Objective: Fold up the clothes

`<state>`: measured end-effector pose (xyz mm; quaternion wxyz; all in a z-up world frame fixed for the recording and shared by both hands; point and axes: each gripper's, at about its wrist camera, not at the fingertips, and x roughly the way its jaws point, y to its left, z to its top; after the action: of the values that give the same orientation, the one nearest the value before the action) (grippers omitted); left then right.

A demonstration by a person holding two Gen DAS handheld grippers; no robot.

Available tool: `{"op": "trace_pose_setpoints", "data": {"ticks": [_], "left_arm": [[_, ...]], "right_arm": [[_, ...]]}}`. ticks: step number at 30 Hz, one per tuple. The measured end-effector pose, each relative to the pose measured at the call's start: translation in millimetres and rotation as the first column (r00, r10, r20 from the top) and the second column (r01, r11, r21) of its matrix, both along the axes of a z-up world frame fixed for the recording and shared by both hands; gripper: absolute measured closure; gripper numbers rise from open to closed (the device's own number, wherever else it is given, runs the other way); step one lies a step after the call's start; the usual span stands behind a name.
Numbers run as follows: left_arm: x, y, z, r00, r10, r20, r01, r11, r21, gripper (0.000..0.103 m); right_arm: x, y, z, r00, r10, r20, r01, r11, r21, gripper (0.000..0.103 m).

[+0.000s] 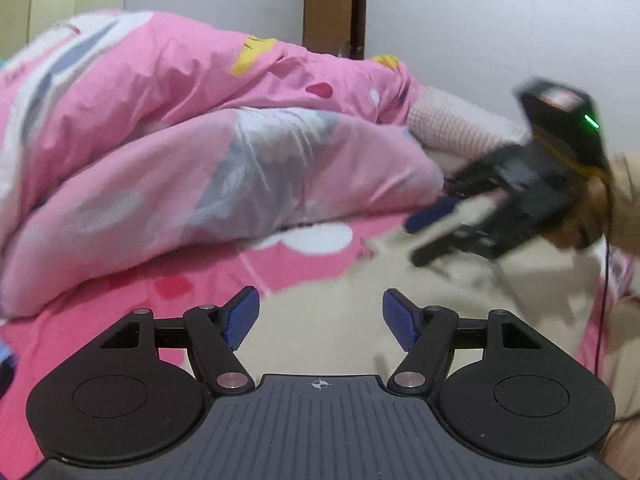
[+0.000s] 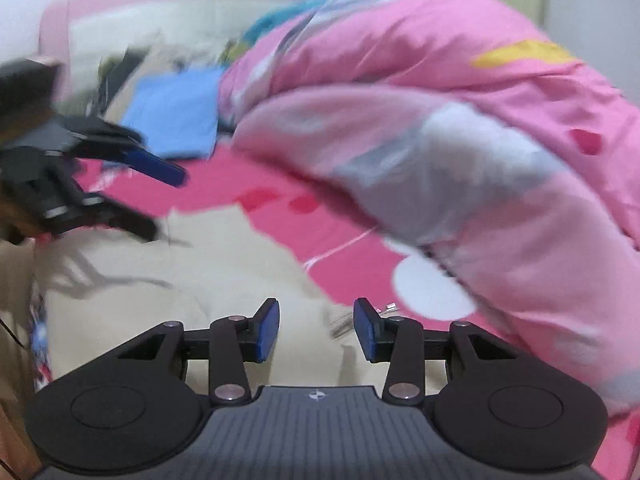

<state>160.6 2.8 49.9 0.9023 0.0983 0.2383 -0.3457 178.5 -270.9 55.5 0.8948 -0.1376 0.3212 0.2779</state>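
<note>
A cream garment (image 1: 460,292) lies spread on the pink bed sheet (image 1: 120,312); it also shows in the right wrist view (image 2: 208,280). My left gripper (image 1: 320,322) is open and empty, just above the garment's near part. My right gripper (image 2: 316,330) is open and empty over the garment's edge. In the left wrist view the right gripper (image 1: 424,236) hovers open above the garment at the right. In the right wrist view the left gripper (image 2: 160,204) is at the left, open, blurred.
A bulky pink quilt (image 1: 180,152) is heaped on the bed behind the garment, also in the right wrist view (image 2: 460,140). A blue folded cloth (image 2: 172,116) and other clothes lie at the far side. A white wall and brown door frame (image 1: 332,4) stand behind.
</note>
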Motion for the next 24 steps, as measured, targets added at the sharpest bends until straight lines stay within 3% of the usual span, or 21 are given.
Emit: {"op": "trace_pose_setpoints", "data": {"ticks": [4,7,8,14,19,24], "left_arm": [[-29,12,-14,0.993,0.107,0.041,-0.108,0.994,0.023,0.035],[-32,32,-16,0.984,0.177,0.031,-0.176,0.984,-0.03,0.034],[-30,40,-17,0.982,0.189,0.024,-0.187,0.98,-0.062,0.034],[-3,74,-39,0.961,0.231,-0.151,-0.254,0.955,-0.154,0.035],[0,91,-54,0.956,0.2,-0.215,-0.252,0.936,-0.246,0.047],[2,104,-62,0.945,0.197,-0.263,-0.276,0.909,-0.312,0.054]], "right_arm": [[19,19,-17,0.997,-0.011,-0.081,0.006,0.998,-0.068,0.06],[22,24,-21,0.991,-0.029,-0.127,0.017,0.996,-0.089,0.063],[21,26,-19,0.991,-0.032,-0.13,0.019,0.995,-0.099,0.071],[12,51,-6,0.998,-0.056,-0.029,0.048,0.976,-0.212,0.1],[13,69,9,0.993,-0.081,0.088,0.102,0.961,-0.258,0.1],[29,81,-16,0.989,-0.085,0.124,0.123,0.932,-0.34,0.1]]}}
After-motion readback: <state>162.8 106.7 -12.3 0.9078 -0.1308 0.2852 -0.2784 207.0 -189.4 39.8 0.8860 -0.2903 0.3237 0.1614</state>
